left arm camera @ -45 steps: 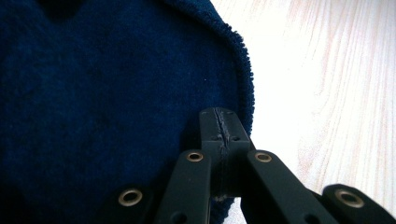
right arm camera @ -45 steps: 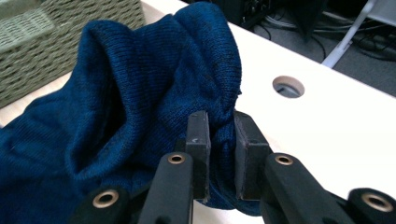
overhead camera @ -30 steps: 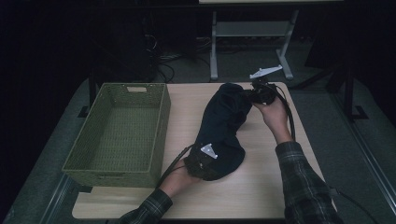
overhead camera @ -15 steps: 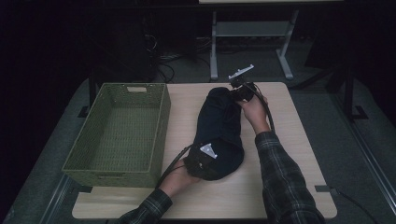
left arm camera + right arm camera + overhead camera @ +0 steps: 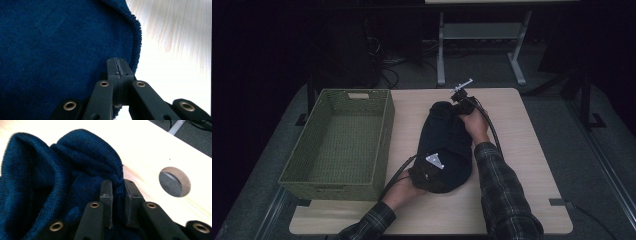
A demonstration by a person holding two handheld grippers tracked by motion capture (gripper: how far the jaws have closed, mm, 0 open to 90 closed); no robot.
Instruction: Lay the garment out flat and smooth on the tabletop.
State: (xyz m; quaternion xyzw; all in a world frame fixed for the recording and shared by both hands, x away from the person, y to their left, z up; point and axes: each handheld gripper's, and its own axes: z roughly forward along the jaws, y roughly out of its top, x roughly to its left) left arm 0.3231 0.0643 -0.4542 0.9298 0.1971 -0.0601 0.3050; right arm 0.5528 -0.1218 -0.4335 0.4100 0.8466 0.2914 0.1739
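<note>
**Knit bunched between both claws, grip may slip**

My left claw (image 5: 117,72) is clenched tight on the near hem of the dark blue sweater (image 5: 447,142), which lies heaped mid-bench (image 5: 522,165) beside the green basket (image 5: 337,145). My right claw (image 5: 119,195) pinches a thick fold at the far end (jaws not fully together, I think). That bulky fold could slide out if I lift, dropping one end.

The green basket (image 5: 337,142) walls off the table's (image 5: 522,150) left side, just beside the bunched dark garment (image 5: 447,145) at the middle. Bare tabletop lies open right of the garment and along the near edge; a round hole (image 5: 175,181) breaks the far surface
</note>
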